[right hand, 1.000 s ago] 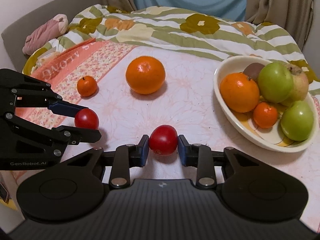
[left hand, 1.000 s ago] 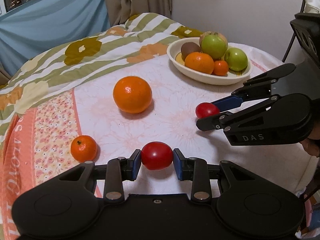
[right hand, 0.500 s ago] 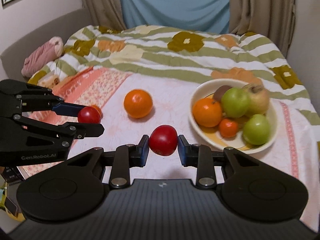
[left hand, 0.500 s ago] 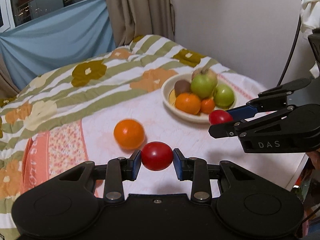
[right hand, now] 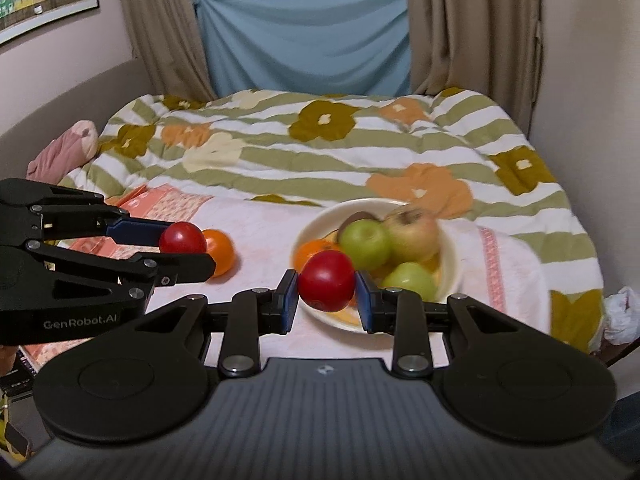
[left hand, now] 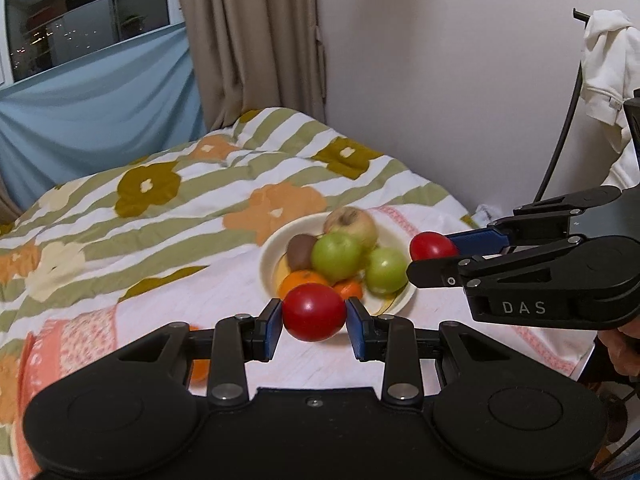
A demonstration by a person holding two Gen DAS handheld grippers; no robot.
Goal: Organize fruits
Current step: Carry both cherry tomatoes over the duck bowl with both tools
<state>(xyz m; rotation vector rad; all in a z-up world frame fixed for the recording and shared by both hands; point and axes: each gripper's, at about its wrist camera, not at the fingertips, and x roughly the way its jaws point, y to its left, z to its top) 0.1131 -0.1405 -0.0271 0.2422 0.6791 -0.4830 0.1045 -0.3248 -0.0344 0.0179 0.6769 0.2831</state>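
Note:
My left gripper (left hand: pixel 314 329) is shut on a red tomato (left hand: pixel 314 312) and holds it high above the bed. My right gripper (right hand: pixel 327 295) is shut on a second red tomato (right hand: pixel 327 281), also raised. Each gripper shows in the other's view, the right one (left hand: pixel 434 258) with its tomato (left hand: pixel 430 245), the left one (right hand: pixel 188 250) with its tomato (right hand: pixel 182 238). The cream fruit bowl (right hand: pixel 452 258) below holds green apples (right hand: pixel 365 243), a yellowish apple, a kiwi and oranges. It also shows in the left wrist view (left hand: pixel 267 254). A large orange (right hand: pixel 219 251) lies on the cloth left of the bowl.
The fruit sits on a pale pink cloth (right hand: pixel 264 224) over a striped floral quilt (right hand: pixel 320 148). A wall runs along the right side. Curtains and a blue sheet hang behind. White clothing (left hand: pixel 604 64) hangs at right; a pink bundle (right hand: pixel 64 152) lies far left.
Both grippers have risen well above the bed with their tomatoes and shifted toward the bowl, which now lies below and just ahead of them. The small mandarin is out of clear view.

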